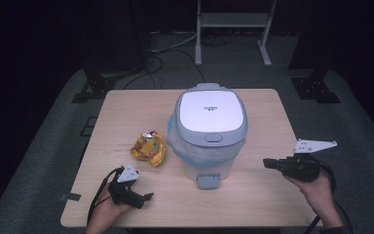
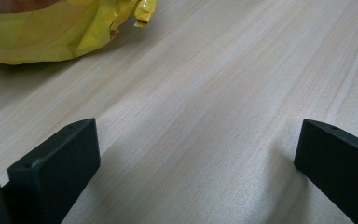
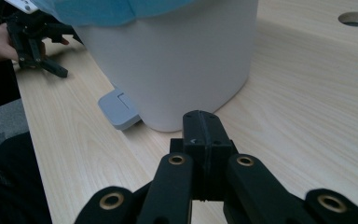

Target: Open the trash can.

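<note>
Left gripper (image 1: 147, 197) fingers spread wide; right gripper (image 1: 269, 163) fingers closed, empty. Crumpled yellow foil wrapper (image 1: 149, 148) at 12 o'clock: approach low along light wooden desk (image 1: 258, 195).

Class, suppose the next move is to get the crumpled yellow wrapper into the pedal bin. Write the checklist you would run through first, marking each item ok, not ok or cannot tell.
1. Left gripper open and empty: ok, jaws wide apart over bare table.
2. Wrapper free to grasp: ok, lying alone on the table left of the bin.
3. Bin lid open: not ok, it is closed.
4. Pedal reachable: ok, nothing in front of it.
5. Right gripper ready to press: ok, shut, empty, beside the bin.
6. Room inside the bin: cannot tell.
</note>
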`<action>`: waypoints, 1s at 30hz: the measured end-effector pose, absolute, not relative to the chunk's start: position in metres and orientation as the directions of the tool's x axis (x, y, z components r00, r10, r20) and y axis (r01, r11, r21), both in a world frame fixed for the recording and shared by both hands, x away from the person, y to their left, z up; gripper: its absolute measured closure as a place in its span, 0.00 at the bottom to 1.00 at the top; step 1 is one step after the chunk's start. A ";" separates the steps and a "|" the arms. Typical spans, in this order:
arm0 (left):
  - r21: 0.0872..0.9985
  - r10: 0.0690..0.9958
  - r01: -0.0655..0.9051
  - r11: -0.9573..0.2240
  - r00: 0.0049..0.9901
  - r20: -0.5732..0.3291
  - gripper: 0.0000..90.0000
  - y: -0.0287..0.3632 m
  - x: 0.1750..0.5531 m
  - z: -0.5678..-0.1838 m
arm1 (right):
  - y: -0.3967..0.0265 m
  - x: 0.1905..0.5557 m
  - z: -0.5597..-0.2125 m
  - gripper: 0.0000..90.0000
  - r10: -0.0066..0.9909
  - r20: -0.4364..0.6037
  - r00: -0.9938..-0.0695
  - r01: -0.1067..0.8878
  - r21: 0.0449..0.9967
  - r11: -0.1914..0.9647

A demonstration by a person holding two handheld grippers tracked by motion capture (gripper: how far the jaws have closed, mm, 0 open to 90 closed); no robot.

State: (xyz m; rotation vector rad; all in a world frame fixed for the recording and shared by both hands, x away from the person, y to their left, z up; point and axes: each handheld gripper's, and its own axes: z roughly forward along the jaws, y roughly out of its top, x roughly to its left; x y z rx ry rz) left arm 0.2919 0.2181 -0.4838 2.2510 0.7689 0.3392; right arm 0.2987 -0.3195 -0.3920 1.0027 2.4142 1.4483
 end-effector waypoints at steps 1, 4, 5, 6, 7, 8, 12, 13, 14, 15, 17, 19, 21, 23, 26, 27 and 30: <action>0.709 0.617 0.426 -0.561 0.787 0.014 0.00 0.218 0.292 -0.484 | -0.319 0.299 -0.391 1.00 0.611 0.201 -0.766 0.464 0.830 0.308; 0.709 0.617 0.426 -0.561 0.787 0.014 0.00 0.218 0.292 -0.484 | -0.320 0.299 -0.387 1.00 0.609 0.204 -0.766 0.461 0.835 0.300; 0.709 0.616 0.426 -0.561 0.787 0.014 0.00 0.218 0.292 -0.484 | -0.320 0.299 -0.385 1.00 0.607 0.204 -0.768 0.455 0.841 0.293; 0.709 0.616 0.426 -0.561 0.787 0.014 0.00 0.218 0.292 -0.484 | -0.321 0.298 -0.383 1.00 0.608 0.206 -0.767 0.455 0.843 0.288; 0.709 0.616 0.426 -0.561 0.787 0.014 0.00 0.218 0.292 -0.484 | -0.321 0.298 -0.382 1.00 0.607 0.206 -0.768 0.451 0.846 0.283; 0.710 0.616 0.426 -0.561 0.787 0.014 0.00 0.218 0.292 -0.484 | -0.322 0.298 -0.380 1.00 0.606 0.205 -0.768 0.449 0.847 0.282; 0.709 0.616 0.426 -0.561 0.787 0.014 0.00 0.218 0.292 -0.484 | -0.324 0.298 -0.374 1.00 0.604 0.212 -0.768 0.448 0.852 0.270; 0.710 0.616 0.426 -0.561 0.787 0.014 0.00 0.218 0.292 -0.484 | -0.325 0.298 -0.373 1.00 0.602 0.213 -0.769 0.446 0.854 0.268; 0.709 0.616 0.426 -0.561 0.788 0.015 0.00 0.218 0.292 -0.484 | -0.325 0.298 -0.372 1.00 0.603 0.213 -0.769 0.445 0.855 0.266; 0.710 0.617 0.427 -0.561 0.787 0.014 0.00 0.218 0.292 -0.484 | -0.325 0.298 -0.369 1.00 0.598 0.215 -0.772 0.441 0.858 0.262; 0.710 0.617 0.427 -0.561 0.787 0.014 0.00 0.218 0.292 -0.484 | -0.325 0.298 -0.368 1.00 0.595 0.213 -0.775 0.437 0.861 0.261; 0.709 0.617 0.427 -0.561 0.787 0.014 0.00 0.218 0.292 -0.484 | -0.325 0.298 -0.364 1.00 0.591 0.221 -0.776 0.437 0.863 0.252; 0.709 0.616 0.426 -0.561 0.787 0.014 0.00 0.218 0.292 -0.484 | -0.324 0.297 -0.360 1.00 0.585 0.218 -0.782 0.428 0.869 0.249; 0.710 0.617 0.427 -0.561 0.787 0.014 0.00 0.218 0.292 -0.484 | -0.323 0.297 -0.357 1.00 0.579 0.211 -0.787 0.419 0.873 0.251; 0.710 0.617 0.427 -0.561 0.787 0.014 0.00 0.218 0.292 -0.484 | -0.322 0.297 -0.351 1.00 0.571 0.212 -0.793 0.410 0.879 0.243; 0.710 0.616 0.426 -0.561 0.787 0.015 0.00 0.218 0.292 -0.484 | -0.322 0.297 -0.348 1.00 0.567 0.207 -0.797 0.401 0.884 0.241; 0.710 0.616 0.426 -0.561 0.787 0.014 0.00 0.218 0.292 -0.484 | -0.323 0.296 -0.340 1.00 0.559 0.207 -0.803 0.389 0.893 0.228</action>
